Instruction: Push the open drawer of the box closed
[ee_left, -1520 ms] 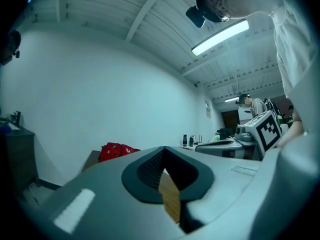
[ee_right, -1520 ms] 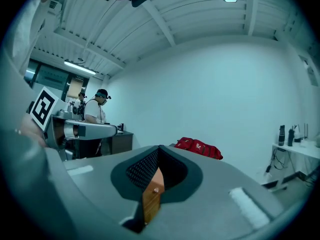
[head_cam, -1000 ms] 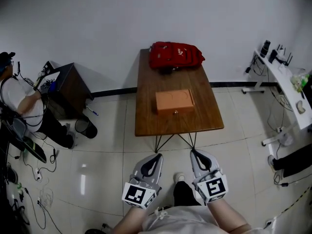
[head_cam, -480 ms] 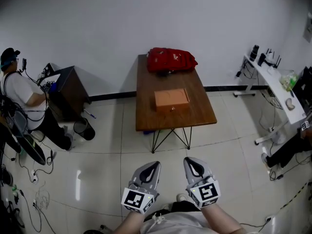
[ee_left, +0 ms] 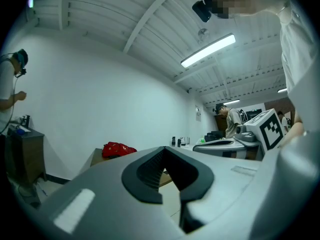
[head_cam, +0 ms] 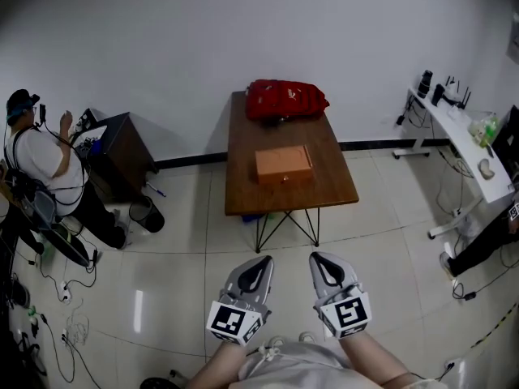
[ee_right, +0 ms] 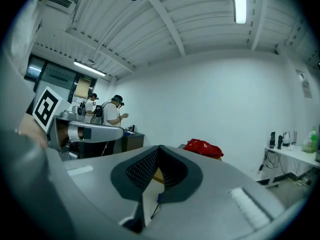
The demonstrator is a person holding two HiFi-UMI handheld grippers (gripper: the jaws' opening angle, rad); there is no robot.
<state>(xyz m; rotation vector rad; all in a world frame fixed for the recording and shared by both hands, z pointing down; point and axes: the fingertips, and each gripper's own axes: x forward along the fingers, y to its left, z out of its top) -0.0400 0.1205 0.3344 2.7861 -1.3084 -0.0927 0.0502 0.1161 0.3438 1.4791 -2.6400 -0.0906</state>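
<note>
The orange-brown box [head_cam: 284,163] sits on the wooden table [head_cam: 243,193], its drawer front and small knob [head_cam: 284,181] facing me. From here I cannot tell how far the drawer stands out. Both grippers hang low over the tiled floor, well short of the table. My left gripper [head_cam: 260,260] and right gripper [head_cam: 318,258] are side by side, jaws together and empty. In the left gripper view the jaws [ee_left: 164,150] meet at the tip, with a sliver of the box [ee_left: 165,178] behind them. The right gripper view shows the same closed tip [ee_right: 160,148].
A red bag [head_cam: 285,99] lies at the table's far end. A person [head_cam: 39,164] stands at the left by a dark cabinet [head_cam: 117,148] and a black bin [head_cam: 147,215]. A white desk [head_cam: 466,144] lines the right wall. Cables trail on the floor at left.
The table sits a little farther off and smaller in the head view than a second ago. Both grippers stay shut side by side. The person at left has raised a hand.
</note>
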